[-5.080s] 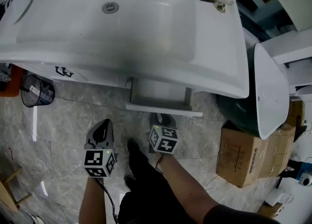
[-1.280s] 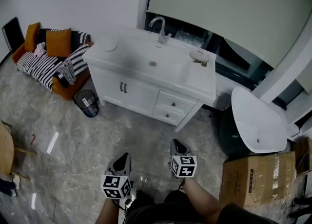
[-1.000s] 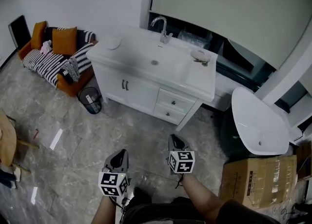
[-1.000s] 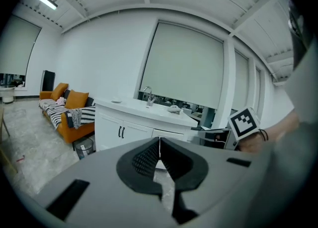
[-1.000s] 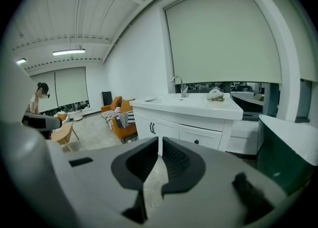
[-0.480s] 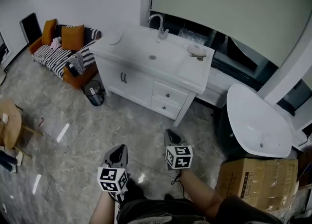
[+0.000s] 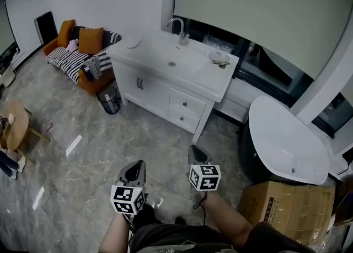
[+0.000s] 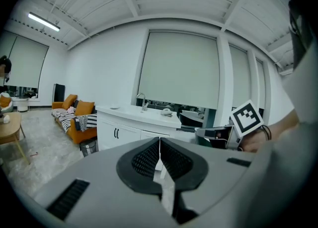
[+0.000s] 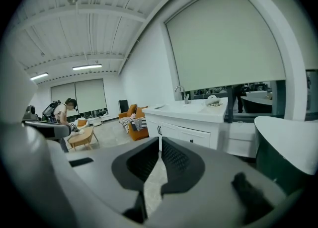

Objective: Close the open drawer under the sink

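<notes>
The two small white drawers under the white sink look shut, far ahead, nearer the right gripper than the left gripper, both pinched tight on nothing.

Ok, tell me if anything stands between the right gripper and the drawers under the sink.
Nothing visible does: only bare floor lies between the right gripper and the drawers, which both look shut.

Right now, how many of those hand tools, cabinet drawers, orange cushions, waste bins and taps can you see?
Grippers: 2, left gripper and right gripper
Drawers: 2, upper drawer and lower drawer
Orange cushions: 2
Waste bin: 1
Tap: 1
Total: 8
</notes>
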Tool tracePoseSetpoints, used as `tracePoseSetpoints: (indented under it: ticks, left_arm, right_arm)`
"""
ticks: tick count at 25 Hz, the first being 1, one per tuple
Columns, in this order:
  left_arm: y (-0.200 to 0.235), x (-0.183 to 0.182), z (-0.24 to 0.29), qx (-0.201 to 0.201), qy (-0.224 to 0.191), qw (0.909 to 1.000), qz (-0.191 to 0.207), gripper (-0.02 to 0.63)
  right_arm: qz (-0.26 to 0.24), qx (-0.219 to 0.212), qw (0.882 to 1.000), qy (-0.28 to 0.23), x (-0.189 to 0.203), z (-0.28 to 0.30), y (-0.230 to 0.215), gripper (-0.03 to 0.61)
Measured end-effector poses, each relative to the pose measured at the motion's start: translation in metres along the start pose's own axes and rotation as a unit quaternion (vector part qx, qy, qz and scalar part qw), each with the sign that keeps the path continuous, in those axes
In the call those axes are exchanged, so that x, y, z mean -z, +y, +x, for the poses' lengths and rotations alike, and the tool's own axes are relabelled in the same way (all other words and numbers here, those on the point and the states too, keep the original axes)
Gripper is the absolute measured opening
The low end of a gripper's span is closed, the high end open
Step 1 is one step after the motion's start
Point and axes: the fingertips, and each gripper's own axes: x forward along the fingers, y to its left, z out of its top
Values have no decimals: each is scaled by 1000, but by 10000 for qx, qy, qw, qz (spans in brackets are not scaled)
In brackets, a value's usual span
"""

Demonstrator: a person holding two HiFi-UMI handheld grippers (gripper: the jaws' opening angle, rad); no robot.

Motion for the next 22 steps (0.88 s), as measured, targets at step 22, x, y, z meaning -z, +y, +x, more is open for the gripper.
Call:
tracePoseSetpoints:
  ticks: [22]
  left_arm:
    - [-39,13,-97,-1006,-522,9931,-294,15]
  right_arm:
    - [-581,-1629,9849,-114,28,-79,72,26]
